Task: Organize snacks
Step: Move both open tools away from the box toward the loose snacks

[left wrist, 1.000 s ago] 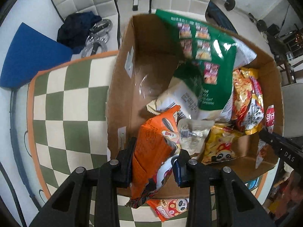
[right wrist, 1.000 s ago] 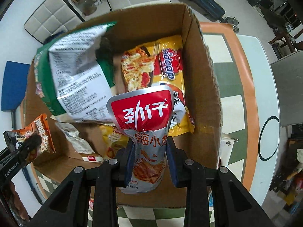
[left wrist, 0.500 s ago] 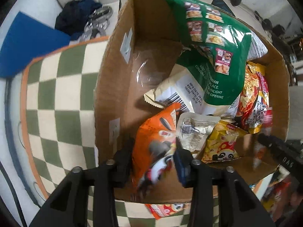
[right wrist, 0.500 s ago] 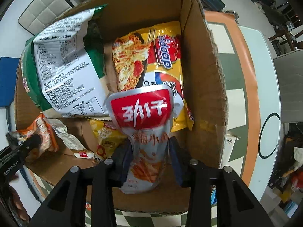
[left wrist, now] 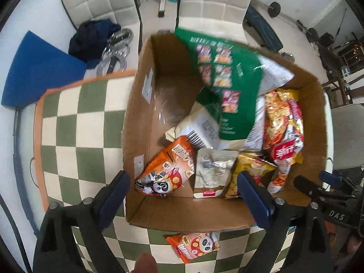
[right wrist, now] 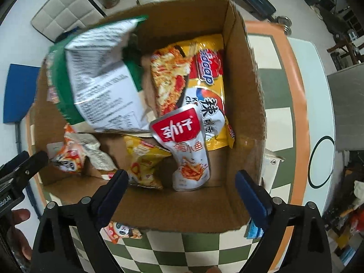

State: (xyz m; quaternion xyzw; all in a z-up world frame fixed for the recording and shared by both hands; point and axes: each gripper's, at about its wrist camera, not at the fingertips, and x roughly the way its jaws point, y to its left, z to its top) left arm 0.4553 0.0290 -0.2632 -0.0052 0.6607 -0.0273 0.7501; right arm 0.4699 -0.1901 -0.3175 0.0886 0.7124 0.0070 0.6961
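Note:
A cardboard box (left wrist: 134, 136) (right wrist: 248, 104) stands on a green checkered cloth. An orange panda snack bag (left wrist: 168, 173) (right wrist: 68, 157) lies at the box's near left. A silver pouch with a red label (right wrist: 184, 145) (left wrist: 284, 157) lies at the near right. My left gripper (left wrist: 184, 195) is open and empty above the box's near edge. My right gripper (right wrist: 179, 193) is open and empty above the near edge. Also inside are a big green bag (left wrist: 223, 86) (right wrist: 100, 79), a yellow noodle pack (right wrist: 193, 75), a yellow snack bag (right wrist: 145, 161) and a silver pouch (left wrist: 211, 170).
Another panda snack bag (left wrist: 195, 245) (right wrist: 120, 229) lies on the cloth (left wrist: 75, 127) in front of the box. A blue packet (right wrist: 253, 229) sits by the box's near right corner. White chairs (left wrist: 100, 0), a blue mat (left wrist: 38, 68) and dark clothing (left wrist: 91, 38) lie beyond the table.
Both grippers opened. The orange panda bag dropped from the left one and the red-label pouch from the right one; both now lie in the box. Both grippers drew back slightly.

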